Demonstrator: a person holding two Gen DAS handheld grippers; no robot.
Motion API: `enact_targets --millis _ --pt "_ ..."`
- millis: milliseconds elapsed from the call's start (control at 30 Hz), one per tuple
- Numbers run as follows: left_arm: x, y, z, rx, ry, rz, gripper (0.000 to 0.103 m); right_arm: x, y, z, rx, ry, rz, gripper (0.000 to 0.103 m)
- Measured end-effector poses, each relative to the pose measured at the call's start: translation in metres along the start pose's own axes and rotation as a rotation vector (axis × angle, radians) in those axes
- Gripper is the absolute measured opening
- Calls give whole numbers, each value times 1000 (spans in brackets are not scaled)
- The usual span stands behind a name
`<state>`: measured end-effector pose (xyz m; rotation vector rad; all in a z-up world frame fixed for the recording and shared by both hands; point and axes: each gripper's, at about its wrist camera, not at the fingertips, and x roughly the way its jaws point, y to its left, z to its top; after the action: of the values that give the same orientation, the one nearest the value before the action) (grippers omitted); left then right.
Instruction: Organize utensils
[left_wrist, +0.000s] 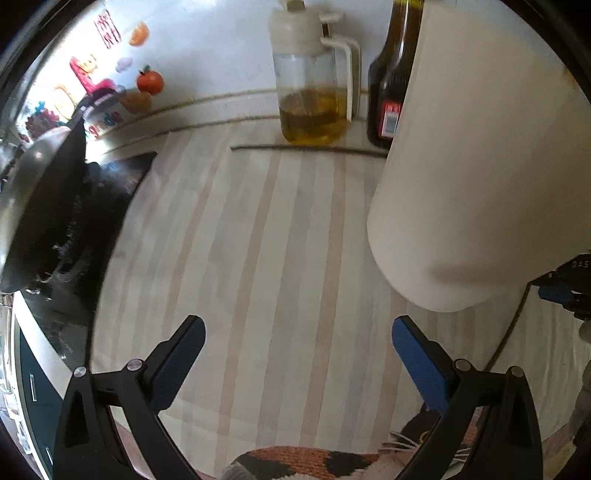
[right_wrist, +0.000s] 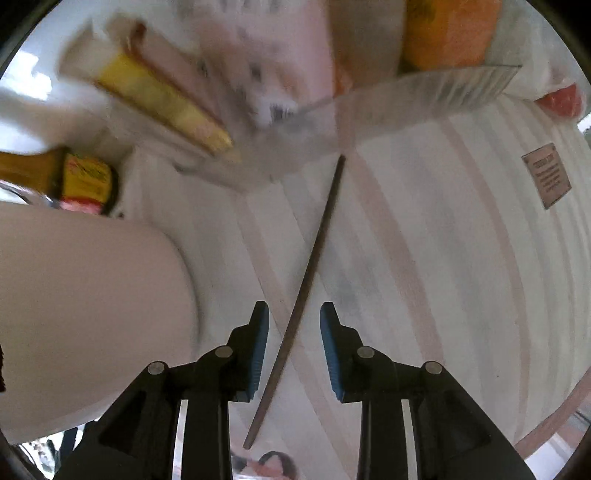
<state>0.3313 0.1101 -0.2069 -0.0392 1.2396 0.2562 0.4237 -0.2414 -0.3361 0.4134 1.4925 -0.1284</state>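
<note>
A thin dark chopstick (right_wrist: 310, 266) lies on the striped mat (right_wrist: 424, 258) and runs from the far middle down between my right gripper's (right_wrist: 294, 314) open fingers, which straddle it without touching. The same chopstick shows far off in the left wrist view (left_wrist: 306, 148). A tall cream holder (left_wrist: 476, 177) stands on the mat at the right of the left wrist view and at the left of the right wrist view (right_wrist: 85, 314). My left gripper (left_wrist: 297, 325) is wide open and empty above the striped mat (left_wrist: 266, 240).
An oil jug (left_wrist: 312, 77) and a dark bottle (left_wrist: 391, 81) stand at the wall. A black stove with a pan (left_wrist: 48, 206) is at the left. Blurred packets and a clear tray (right_wrist: 424, 88) sit beyond the chopstick.
</note>
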Motion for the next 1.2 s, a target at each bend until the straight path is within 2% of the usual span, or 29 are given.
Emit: enact_targets --millis 133,200,233,333,500,600,767,900,933,967,1033,1100,1133,1200 --pt "17 -1 -2 22 38 -18 103 7 12 -2 -43 -24 -95 29" --pt "21 -3 -4 36 49 -29 103 9 21 -5 -105 -21 -150 22" --pt "22 -3 -5 40 52 -30 103 10 26 -7 -139 -22 -169 12" --pt "25 -7 -12 57 69 -49 103 11 27 -22 -226 19 -180 6" --pt "26 -15 -32 106 91 -71 103 9 22 -77 -425 86 -215 6" --pt "29 -20 -44 132 109 -74 103 9 17 -107 -494 118 -219 6" --pt "40 -27 -63 140 161 -82 103 3 2 -113 -445 117 -173 7" --pt "39 -31 -65 149 158 -78 103 -3 -10 -103 -435 121 -184 8" --pt "39 -32 -65 149 154 -75 103 -2 -9 -102 -432 121 -187 10" --pt "39 -33 -65 148 154 -74 103 5 1 -100 -428 121 -184 18" --pt "39 -34 -66 144 153 -68 103 21 18 -84 -415 121 -171 22" --pt "40 -34 -67 141 155 -63 103 19 14 -82 -358 97 -159 19" --pt "40 -33 -67 142 155 -61 103 19 12 -82 -330 88 -142 10" --pt "44 -34 -69 145 159 -49 103 22 11 -80 -288 91 -118 9"
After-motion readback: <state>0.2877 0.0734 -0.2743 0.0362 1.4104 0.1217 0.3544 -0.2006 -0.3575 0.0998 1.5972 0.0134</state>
